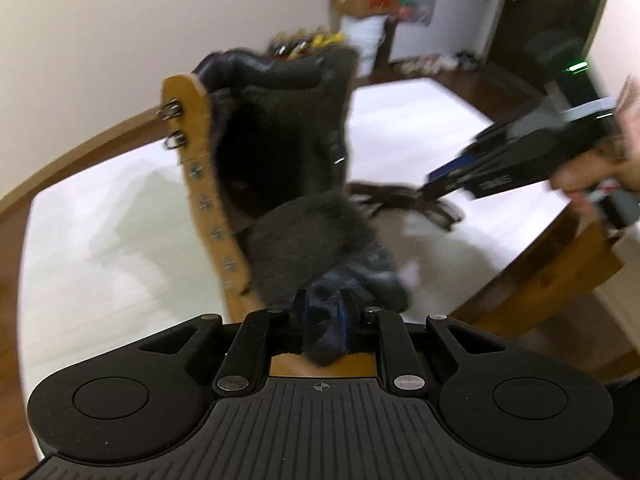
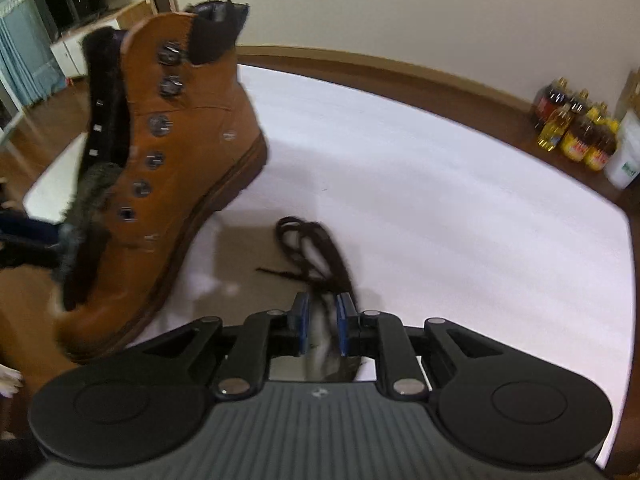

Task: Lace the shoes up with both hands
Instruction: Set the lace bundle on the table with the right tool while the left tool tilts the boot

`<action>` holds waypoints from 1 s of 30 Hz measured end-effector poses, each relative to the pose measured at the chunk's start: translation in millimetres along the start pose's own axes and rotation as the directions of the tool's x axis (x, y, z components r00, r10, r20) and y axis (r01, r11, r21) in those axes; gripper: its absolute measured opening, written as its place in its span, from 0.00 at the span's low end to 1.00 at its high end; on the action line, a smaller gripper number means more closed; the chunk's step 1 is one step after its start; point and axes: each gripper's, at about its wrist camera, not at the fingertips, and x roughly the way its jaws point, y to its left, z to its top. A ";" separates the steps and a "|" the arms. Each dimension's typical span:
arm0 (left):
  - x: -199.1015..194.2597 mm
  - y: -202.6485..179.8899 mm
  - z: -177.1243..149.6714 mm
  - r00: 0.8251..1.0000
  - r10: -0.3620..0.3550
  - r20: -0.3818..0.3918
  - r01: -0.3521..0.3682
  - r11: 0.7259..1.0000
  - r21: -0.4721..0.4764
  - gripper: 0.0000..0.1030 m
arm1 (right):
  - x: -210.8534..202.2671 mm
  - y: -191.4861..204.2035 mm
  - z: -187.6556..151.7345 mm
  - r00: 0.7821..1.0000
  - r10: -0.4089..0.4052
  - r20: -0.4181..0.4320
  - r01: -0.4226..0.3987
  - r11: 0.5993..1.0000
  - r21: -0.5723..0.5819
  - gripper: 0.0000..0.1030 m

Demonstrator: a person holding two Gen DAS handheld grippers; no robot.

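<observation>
Boot (image 2: pixel 172 168): tan leather, dark furry lining, unlaced, metal eyelets and hooks down the front. It stands on a white table top (image 2: pixel 440 184), tilted with the toe end raised toward the left side of the right wrist view.

Left gripper (image 1: pixel 326 320): its jaws pinch the boot's dark tongue (image 1: pixel 320 248) at the lower front opening; the tongue's end sits between the blue pads. The boot's shaft rises directly ahead of this gripper.

Lace (image 2: pixel 316 248): dark brown, lying in a loose bundle on the table, beside the boot's sole and apart from the boot.

Right gripper (image 2: pixel 323 324): jaws stand partly apart, straddling the near end of the lace bundle. The pads do not appear to press on it. In the left wrist view the right gripper (image 1: pixel 432 186) points down at the lace (image 1: pixel 400 196).
</observation>
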 end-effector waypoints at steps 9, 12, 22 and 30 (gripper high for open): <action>11.6 28.1 -5.3 0.994 -0.024 -0.106 0.046 0.976 0.214 0.16 | -23.6 53.9 0.7 0.984 0.178 -0.017 -0.179 0.981 -0.073 0.17; 7.8 31.8 -6.5 0.979 -0.186 -0.088 0.201 0.954 0.221 0.14 | -23.9 68.2 -1.0 0.984 0.176 -0.019 -0.177 0.981 -0.074 0.16; -19.6 67.8 37.9 0.950 -0.246 0.195 0.230 0.968 0.097 0.13 | -50.6 93.5 -10.2 0.999 -0.046 -0.022 0.049 0.978 0.201 0.17; -3.4 29.3 70.1 0.990 -0.038 0.132 -0.002 0.955 0.295 0.12 | -59.2 118.6 -0.3 0.989 -0.150 -0.004 0.140 0.919 0.368 0.17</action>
